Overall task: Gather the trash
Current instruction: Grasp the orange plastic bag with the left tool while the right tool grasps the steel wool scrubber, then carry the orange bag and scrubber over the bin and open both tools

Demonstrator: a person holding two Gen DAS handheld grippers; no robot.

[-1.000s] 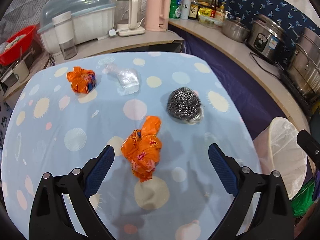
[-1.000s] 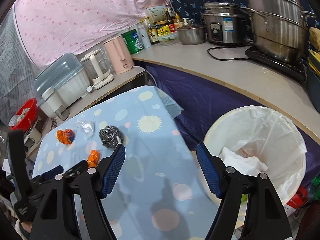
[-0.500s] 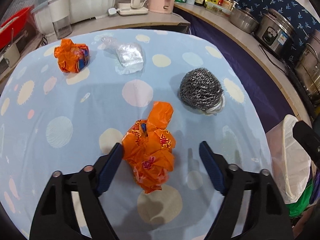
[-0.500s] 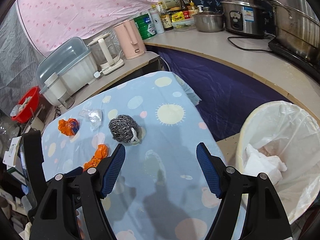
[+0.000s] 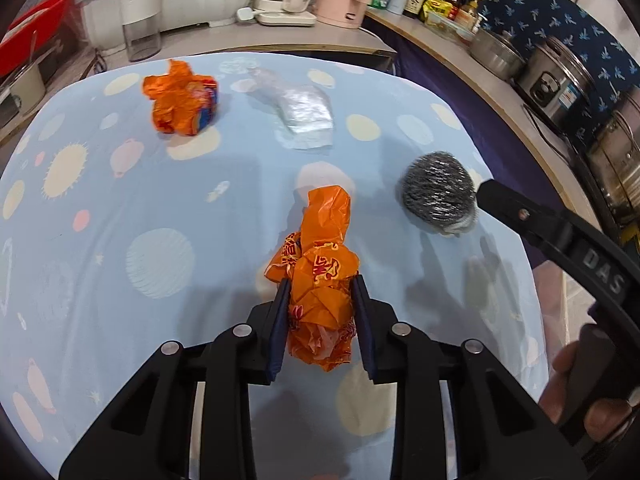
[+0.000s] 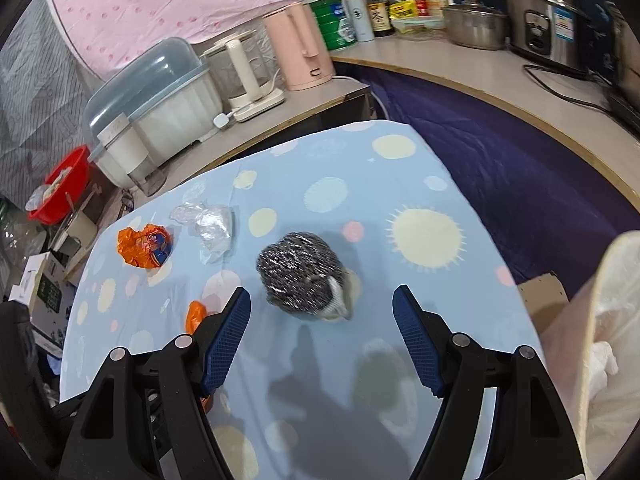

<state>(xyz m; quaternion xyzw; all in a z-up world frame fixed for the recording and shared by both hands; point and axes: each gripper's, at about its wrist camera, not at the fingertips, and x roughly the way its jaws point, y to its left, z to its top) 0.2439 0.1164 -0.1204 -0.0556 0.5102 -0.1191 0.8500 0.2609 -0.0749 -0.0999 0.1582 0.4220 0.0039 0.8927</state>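
A crumpled orange wrapper (image 5: 324,224) lies on the blue spotted tablecloth (image 5: 140,200). My left gripper (image 5: 321,280) has it between its jaws, which are closing, and both pads touch its sides. Only a tip of that wrapper (image 6: 196,314) shows in the right wrist view. A steel-wool scourer (image 6: 300,276) sits just beyond my right gripper (image 6: 320,292), which hangs open above the cloth with nothing in it. Farther back lie a second orange wrapper (image 5: 182,100) and a clear plastic bag (image 5: 300,108).
A bin with a white liner (image 6: 612,320) stands off the table's right edge, crumpled paper inside. Behind the table a counter carries a pink kettle (image 6: 304,52), a covered dish rack (image 6: 152,92), bottles and pots. A hand (image 5: 572,384) holds the right gripper's handle.
My left gripper came down and forward over the near orange wrapper and its jaws closed in on it. The right gripper swung left from the bin to the table, near the scourer.
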